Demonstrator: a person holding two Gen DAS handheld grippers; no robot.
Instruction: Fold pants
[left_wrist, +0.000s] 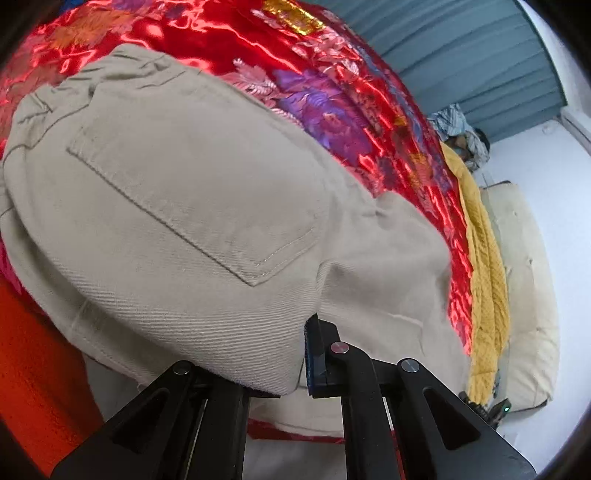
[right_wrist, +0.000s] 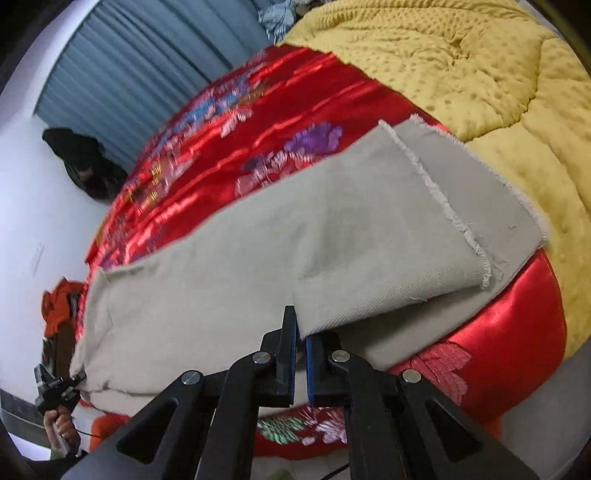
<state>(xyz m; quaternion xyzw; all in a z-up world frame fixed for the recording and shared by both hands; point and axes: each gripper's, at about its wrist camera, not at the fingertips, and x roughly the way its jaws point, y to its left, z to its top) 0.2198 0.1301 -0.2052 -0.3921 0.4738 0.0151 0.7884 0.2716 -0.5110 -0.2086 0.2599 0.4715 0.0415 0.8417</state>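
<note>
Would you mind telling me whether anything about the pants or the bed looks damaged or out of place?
The beige pants have raw, frayed leg hems with loose threads, as if cut rather than sewn. The two leg ends are offset, one hem short of the other. The yellow blanket is bunched beside the red bedspread.

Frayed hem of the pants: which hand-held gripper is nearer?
Right. The right hand-held gripper pinches the leg edge just short of the frayed hem; the left hand-held gripper grips the seat end by the back pocket.
</note>
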